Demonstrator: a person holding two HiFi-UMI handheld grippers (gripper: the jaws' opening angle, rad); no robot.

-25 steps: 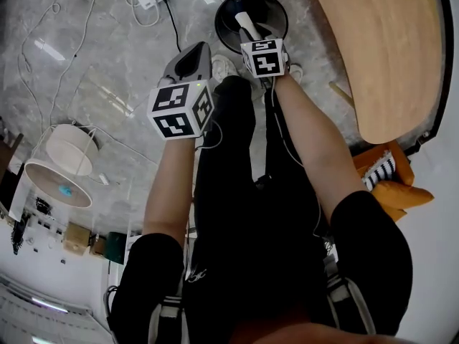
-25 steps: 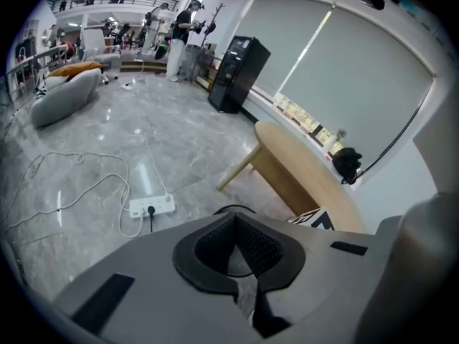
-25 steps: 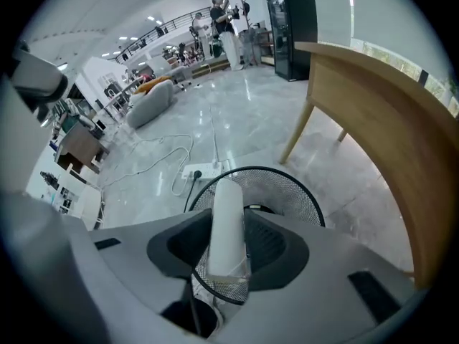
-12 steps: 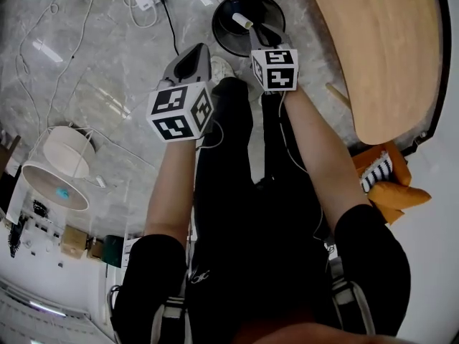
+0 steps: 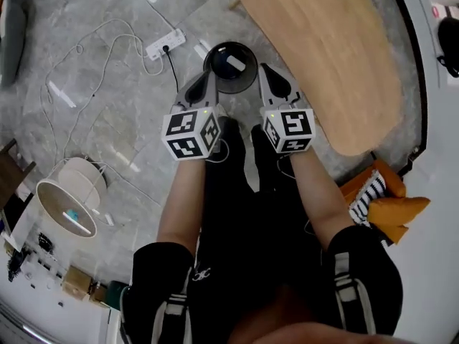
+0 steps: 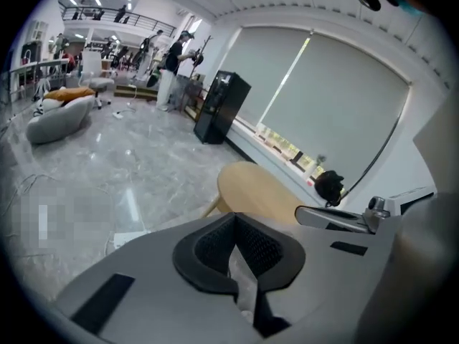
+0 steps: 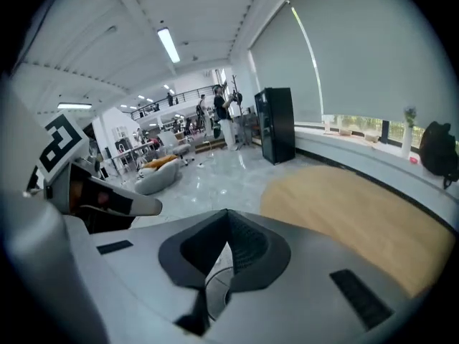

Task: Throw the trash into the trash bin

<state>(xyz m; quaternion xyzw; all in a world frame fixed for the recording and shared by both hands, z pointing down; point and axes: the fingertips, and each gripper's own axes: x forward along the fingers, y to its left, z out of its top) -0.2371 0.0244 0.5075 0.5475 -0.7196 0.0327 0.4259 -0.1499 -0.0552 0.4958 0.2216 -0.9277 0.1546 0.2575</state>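
bright, even indoor light; fisheye warping, dark vignetted corners.

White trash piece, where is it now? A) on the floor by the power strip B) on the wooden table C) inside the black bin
C: the head view shows the white trash piece lying inside the black bin, within its rim.

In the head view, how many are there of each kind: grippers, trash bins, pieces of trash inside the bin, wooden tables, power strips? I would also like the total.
grippers: 2 (left gripper, right gripper)
trash bin: 1
trash piece in the bin: 1
wooden table: 1
power strip: 1
Total: 6
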